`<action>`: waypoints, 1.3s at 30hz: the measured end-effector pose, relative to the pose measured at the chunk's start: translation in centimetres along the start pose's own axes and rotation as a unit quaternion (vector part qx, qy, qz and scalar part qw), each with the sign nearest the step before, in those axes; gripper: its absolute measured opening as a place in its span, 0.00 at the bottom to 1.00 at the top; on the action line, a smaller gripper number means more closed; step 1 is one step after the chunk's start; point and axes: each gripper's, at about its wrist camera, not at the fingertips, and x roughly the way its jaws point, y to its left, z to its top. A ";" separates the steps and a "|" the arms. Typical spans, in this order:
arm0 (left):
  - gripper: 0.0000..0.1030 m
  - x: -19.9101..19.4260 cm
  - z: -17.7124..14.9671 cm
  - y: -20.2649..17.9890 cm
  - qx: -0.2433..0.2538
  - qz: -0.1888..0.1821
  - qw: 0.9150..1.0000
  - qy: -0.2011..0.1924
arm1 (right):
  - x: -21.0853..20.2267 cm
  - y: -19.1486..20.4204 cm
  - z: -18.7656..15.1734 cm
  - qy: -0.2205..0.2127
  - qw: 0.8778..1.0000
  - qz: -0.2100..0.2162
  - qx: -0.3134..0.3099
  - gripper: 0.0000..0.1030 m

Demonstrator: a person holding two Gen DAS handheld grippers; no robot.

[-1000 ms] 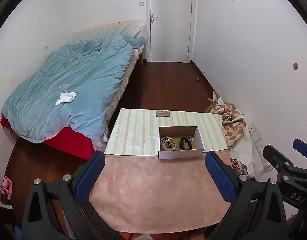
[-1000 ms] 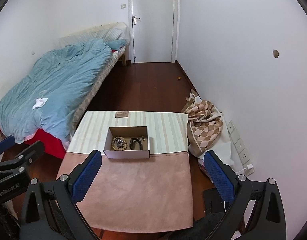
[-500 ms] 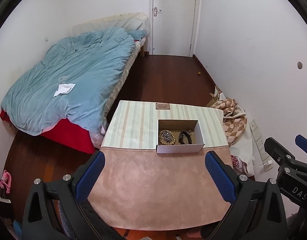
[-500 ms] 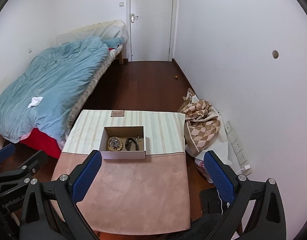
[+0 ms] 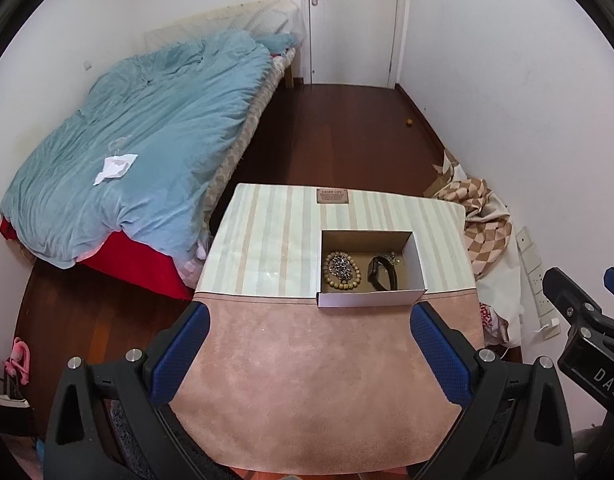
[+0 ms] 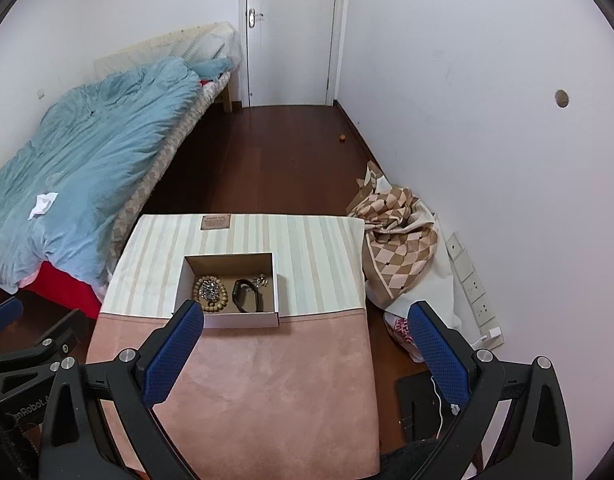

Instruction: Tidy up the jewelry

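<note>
Pink mat (image 5: 315, 380) bare below box (image 5: 369, 300)

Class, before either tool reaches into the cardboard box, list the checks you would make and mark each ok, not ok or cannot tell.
1. Left tool open: ok.
2. Right tool open: ok.
3. Box open at the top: ok.
4. Bead bracelet and black band lying apart: ok.
5. Small silver piece free of the band: cannot tell.
6. Mat bare before the box: ok.
</note>
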 end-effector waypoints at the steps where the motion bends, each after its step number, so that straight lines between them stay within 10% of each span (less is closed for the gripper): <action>1: 0.99 0.4 0.2 -0.1 0.002 0.002 1.000 0.004 | 0.2 0.0 0.1 0.002 1.000 -0.001 0.001 1.00; 39: 0.99 3.9 1.6 -0.2 -0.003 0.002 0.999 0.043 | 4.5 1.1 1.3 0.060 0.998 0.012 -0.019 1.00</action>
